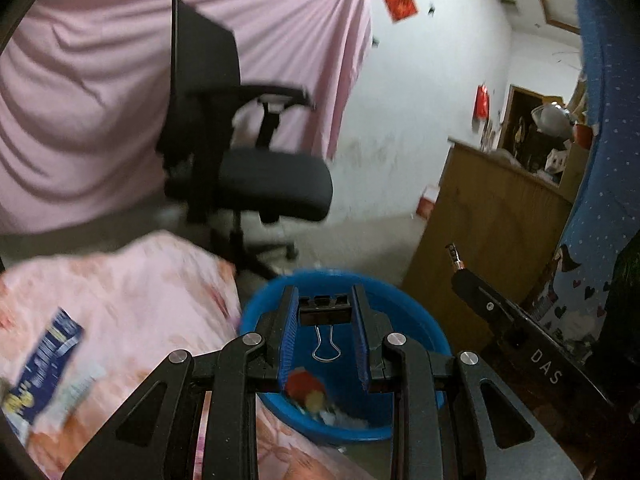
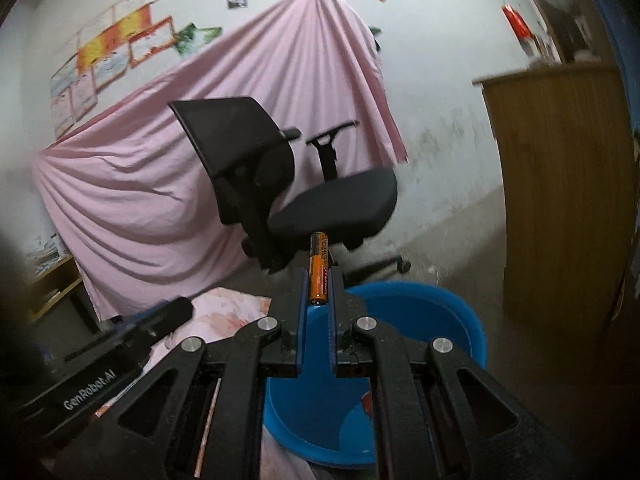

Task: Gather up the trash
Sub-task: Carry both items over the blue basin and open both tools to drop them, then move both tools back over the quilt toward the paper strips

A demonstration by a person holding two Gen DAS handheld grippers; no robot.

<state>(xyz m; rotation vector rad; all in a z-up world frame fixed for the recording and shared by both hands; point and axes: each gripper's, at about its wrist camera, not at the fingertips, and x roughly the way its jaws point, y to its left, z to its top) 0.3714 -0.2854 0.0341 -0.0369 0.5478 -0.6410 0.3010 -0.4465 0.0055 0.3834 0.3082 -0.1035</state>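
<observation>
My left gripper (image 1: 325,296) is shut on a black binder clip (image 1: 325,312), whose wire handles hang toward the camera. It hovers over a blue basin (image 1: 420,320) on the floor, which holds red, yellow and white scraps (image 1: 316,396). My right gripper (image 2: 319,280) is shut on an orange and black battery (image 2: 319,268) that stands upright between its tips, above the near rim of the same blue basin (image 2: 440,312). The right gripper's body (image 1: 520,332) shows at the right of the left wrist view, and the left gripper's body (image 2: 104,364) at the lower left of the right wrist view.
A pink floral bedcover (image 1: 132,304) with a blue packet (image 1: 44,364) on it lies left of the basin. A black office chair (image 1: 256,168) stands behind, before a pink hanging sheet (image 1: 100,80). A wooden cabinet (image 1: 492,232) stands to the right.
</observation>
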